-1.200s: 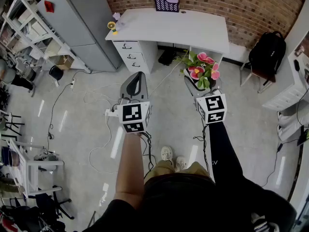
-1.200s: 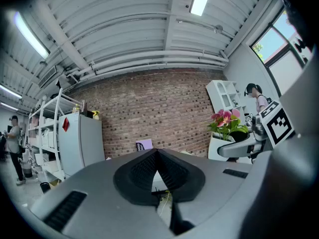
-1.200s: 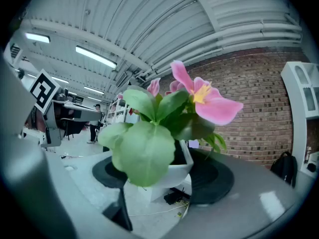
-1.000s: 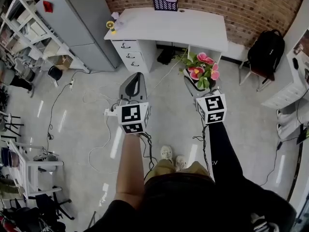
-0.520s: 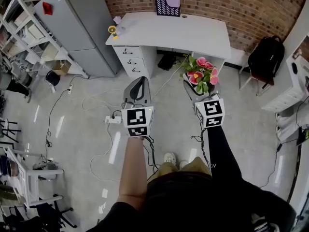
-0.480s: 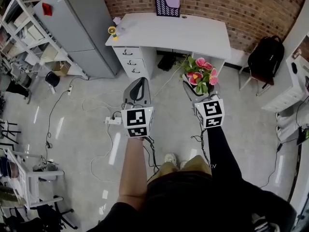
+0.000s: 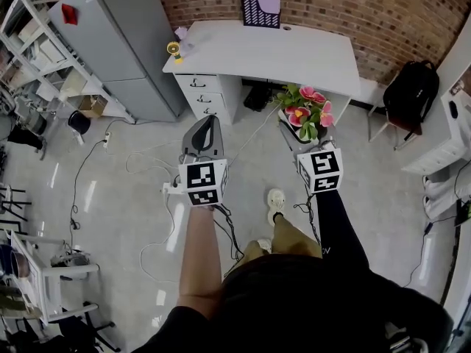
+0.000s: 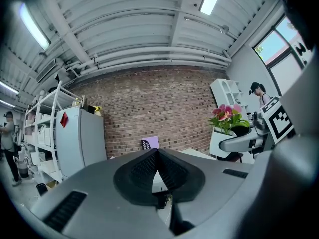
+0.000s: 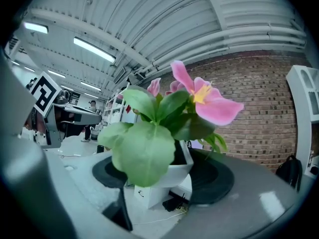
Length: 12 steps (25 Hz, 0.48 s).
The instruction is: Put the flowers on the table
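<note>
In the head view the right tool sat right of centre in the frame, its jaws closed on the flowers by their white pot. The right gripper view showed the pot upright between the two dark pads, with broad green leaves and pink blooms filling the middle of the frame. The flowers were in the air over the floor, near the front edge of the desk but not on it.

The left tool was just left of centre at about the same height in the frame, well apart from the flowers. In the left gripper view its jaws met at the tips with nothing between them.

The white desk stood at the top of the frame against a brick wall. A purple file holder stood at its back edge and a small yellow thing sat at its upper left corner; what it was could not be told. Drawers hung under the desk's left end. A grey cabinet stood at the upper left beside a white shelf rack, and a black backpack rested at the right edge. Cables lay on the floor below the desk. One shoe of the person showed between the two arms.
</note>
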### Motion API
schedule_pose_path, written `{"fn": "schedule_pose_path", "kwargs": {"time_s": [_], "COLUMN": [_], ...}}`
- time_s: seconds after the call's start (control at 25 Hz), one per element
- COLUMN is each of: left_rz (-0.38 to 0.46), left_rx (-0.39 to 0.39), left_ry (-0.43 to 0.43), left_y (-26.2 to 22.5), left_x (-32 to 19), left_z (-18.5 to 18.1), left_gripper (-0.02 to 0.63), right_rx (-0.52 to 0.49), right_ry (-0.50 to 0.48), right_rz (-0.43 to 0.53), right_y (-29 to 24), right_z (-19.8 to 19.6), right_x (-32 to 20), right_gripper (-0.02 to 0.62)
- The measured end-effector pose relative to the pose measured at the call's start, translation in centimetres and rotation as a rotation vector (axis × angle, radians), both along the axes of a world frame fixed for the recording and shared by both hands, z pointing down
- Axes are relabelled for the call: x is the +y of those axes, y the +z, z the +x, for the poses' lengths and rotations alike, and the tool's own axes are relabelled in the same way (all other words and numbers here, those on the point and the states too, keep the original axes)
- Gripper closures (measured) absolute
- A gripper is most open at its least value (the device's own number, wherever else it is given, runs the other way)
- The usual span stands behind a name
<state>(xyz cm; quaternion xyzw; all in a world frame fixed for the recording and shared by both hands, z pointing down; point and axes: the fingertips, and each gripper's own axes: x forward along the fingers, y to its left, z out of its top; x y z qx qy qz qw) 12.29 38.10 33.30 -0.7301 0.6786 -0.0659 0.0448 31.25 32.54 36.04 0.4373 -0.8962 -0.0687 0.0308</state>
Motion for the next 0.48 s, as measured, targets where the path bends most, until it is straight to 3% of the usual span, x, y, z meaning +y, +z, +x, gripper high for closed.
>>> {"fn": "schedule_pose_path", "kwargs": {"time_s": [0.2, 0.36, 0.48], "left_rz": [-0.006, -0.01, 0.004], "left_rx": [-0.012, -0.074, -0.055], "left_ry": [-0.012, -0.024, -0.015], "left_y": [0.1, -0.1, -0.5], "left_x": [-4.3, -8.9, -13.0], "left_z": [-1.7, -2.4, -3.2], "left_gripper": [0.598, 0.598, 0.598], "right_rx": [-0.001, -0.012, -0.018], "right_ry": [-0.019, -0.035, -0.056], "right_rz": [-0.004, 0.003, 0.017], "right_y": [0.3, 0.0, -0.4], "right_z": [-1.9, -3.6, -5.0], "right_x": [-4.2, -9.1, -13.5], "right_gripper": [0.253, 0.252, 0.253]}}
